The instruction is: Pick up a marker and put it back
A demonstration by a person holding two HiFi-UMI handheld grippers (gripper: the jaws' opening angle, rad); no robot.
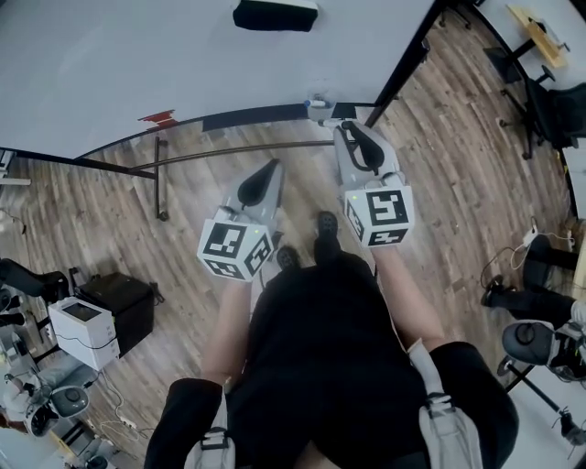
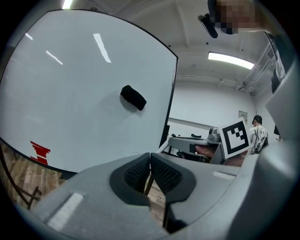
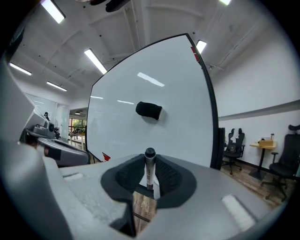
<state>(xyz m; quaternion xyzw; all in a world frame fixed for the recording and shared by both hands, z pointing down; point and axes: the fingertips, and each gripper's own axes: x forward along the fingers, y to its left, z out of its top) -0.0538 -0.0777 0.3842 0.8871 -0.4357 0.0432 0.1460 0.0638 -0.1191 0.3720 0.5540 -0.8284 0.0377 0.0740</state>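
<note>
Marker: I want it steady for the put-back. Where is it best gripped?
Grip the marker mid-barrel, below the cap, with the fingers closing from two opposite sides, because the barrel is slim, straight and round. The right gripper holds it just so now.

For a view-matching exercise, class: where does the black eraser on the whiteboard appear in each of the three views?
Head view: the black eraser sits at the top edge, near the centre, on the whiteboard.
Left gripper view: it is left of centre, above the jaws.
Right gripper view: it is at the centre, straight above the jaws.
Shared landmark: the red mark at the board's lower edge shows in all three.
</note>
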